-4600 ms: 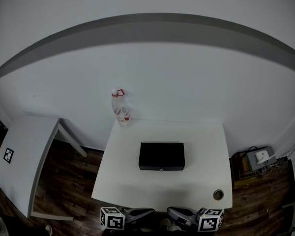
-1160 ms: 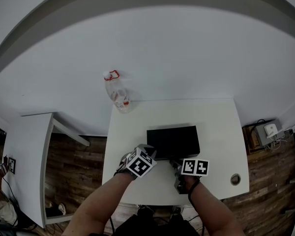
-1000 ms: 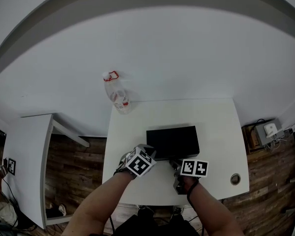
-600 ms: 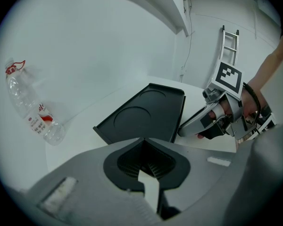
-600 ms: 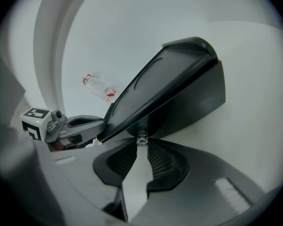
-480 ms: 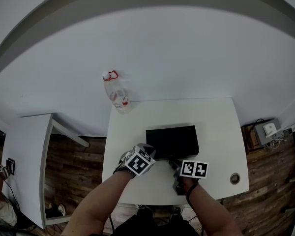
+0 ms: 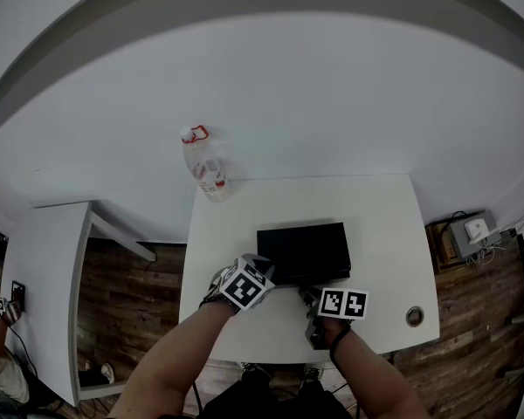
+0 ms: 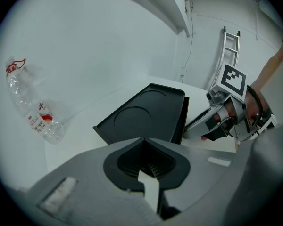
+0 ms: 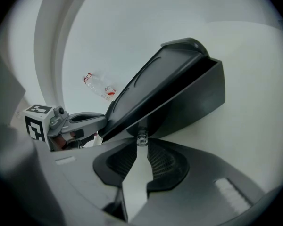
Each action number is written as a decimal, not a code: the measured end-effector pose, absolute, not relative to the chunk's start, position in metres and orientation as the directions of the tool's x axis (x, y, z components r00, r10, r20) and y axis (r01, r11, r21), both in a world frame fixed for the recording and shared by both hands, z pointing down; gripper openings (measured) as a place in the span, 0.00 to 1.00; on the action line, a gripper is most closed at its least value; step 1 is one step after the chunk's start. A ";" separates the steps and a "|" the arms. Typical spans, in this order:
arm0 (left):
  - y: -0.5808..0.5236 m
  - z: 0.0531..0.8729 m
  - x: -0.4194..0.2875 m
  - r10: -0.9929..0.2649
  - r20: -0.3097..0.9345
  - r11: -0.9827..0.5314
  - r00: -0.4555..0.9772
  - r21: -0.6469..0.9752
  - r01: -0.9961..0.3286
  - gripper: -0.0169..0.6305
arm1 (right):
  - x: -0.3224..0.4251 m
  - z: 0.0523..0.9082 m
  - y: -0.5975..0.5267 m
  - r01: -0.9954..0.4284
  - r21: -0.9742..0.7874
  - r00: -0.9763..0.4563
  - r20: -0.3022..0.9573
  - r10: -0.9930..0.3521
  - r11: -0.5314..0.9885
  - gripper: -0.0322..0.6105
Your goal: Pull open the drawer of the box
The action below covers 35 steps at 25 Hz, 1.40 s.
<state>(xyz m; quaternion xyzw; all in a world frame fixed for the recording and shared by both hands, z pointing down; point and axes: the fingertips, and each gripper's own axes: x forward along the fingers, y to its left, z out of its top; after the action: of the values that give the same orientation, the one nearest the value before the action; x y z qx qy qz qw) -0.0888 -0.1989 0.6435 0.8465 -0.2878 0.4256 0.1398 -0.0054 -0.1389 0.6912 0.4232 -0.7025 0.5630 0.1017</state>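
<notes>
A flat black box [image 7: 303, 250] lies on the white table [image 7: 384, 234], its drawer front facing me. My right gripper [image 7: 307, 293] reaches the middle of that front. In the right gripper view its jaws [image 9: 141, 143] are shut on the small clear drawer knob [image 9: 141, 139]. A thin seam shows between the drawer front [image 9: 184, 109] and the box top [image 9: 170, 69]. My left gripper [image 7: 260, 267] is at the box's front left corner, its jaws [image 8: 144, 142] shut and empty. I cannot tell whether it touches the box [image 8: 141, 117].
A clear plastic bottle [image 7: 203, 166] with a red label leans at the table's far left corner by the wall. A round hole [image 7: 415, 316] sits in the table's near right corner. A second white table [image 7: 39, 278] stands to the left; a device with cables [image 7: 470, 232] lies on the floor right.
The right gripper has drawn back slightly toward me with the knob held. The left gripper stays at the box's corner. Much earlier, both grippers hung below the table's front edge.
</notes>
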 end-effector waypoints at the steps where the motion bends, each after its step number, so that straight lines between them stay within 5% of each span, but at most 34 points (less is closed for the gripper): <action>1: -0.199 0.643 -0.089 -0.368 0.802 -0.795 0.471 -0.008 -0.607 0.03 | -0.006 0.691 -0.138 -0.709 -0.706 -0.622 0.619 -0.480 0.007 0.16; 35: -0.199 0.643 -0.088 -0.387 0.802 -0.785 0.456 -0.027 -0.618 0.03 | -0.002 0.693 -0.096 -0.701 -0.713 -0.632 0.619 -0.466 0.003 0.16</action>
<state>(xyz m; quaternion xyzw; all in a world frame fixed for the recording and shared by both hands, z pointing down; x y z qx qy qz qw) -0.0877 -0.1985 0.6426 0.8425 -0.2982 0.4277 0.1355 -0.0017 -0.0955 0.6926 0.4162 -0.7008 0.5702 0.1031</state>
